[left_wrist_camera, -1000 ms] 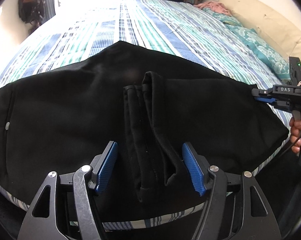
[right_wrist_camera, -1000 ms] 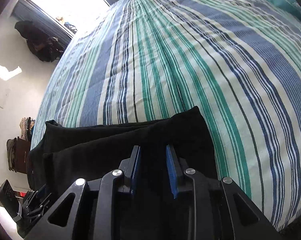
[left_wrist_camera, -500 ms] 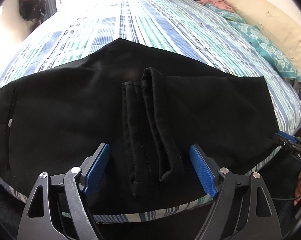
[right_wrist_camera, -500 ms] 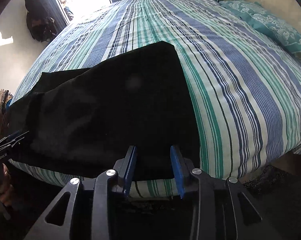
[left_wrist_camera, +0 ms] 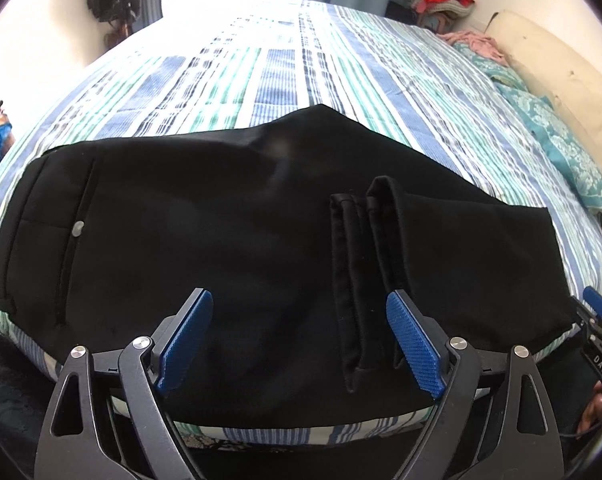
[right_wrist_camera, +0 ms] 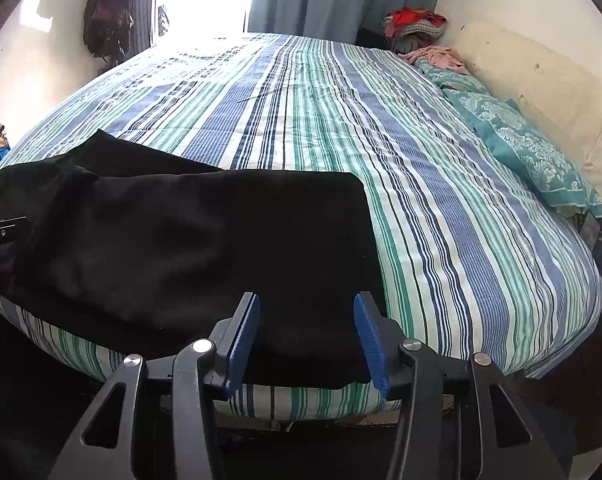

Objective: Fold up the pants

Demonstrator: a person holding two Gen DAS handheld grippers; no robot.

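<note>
Black pants point(left_wrist_camera: 229, 232) lie folded along the near edge of the striped bed point(left_wrist_camera: 285, 64), waistband and a button at the left. The leg cuffs point(left_wrist_camera: 365, 264) are doubled back on top, right of centre. My left gripper point(left_wrist_camera: 297, 340) is open and empty above the near edge of the pants. The pants also show in the right wrist view point(right_wrist_camera: 189, 248), with their folded right end just ahead. My right gripper point(right_wrist_camera: 307, 340) is open and empty over that end's near corner; it also shows at the right edge of the left wrist view point(left_wrist_camera: 599, 320).
Teal patterned pillows point(right_wrist_camera: 529, 152) and a cream headboard point(right_wrist_camera: 541, 76) line the bed's right side. A pile of clothes point(right_wrist_camera: 415, 24) sits in the far corner. A dark bag point(right_wrist_camera: 107, 28) hangs by the bright window. The bed's near edge drops off below both grippers.
Both grippers have drawn back from the pants toward the bed's near edge. The right gripper has opened wider and swung to face across the bed. The left gripper shifted left.
</note>
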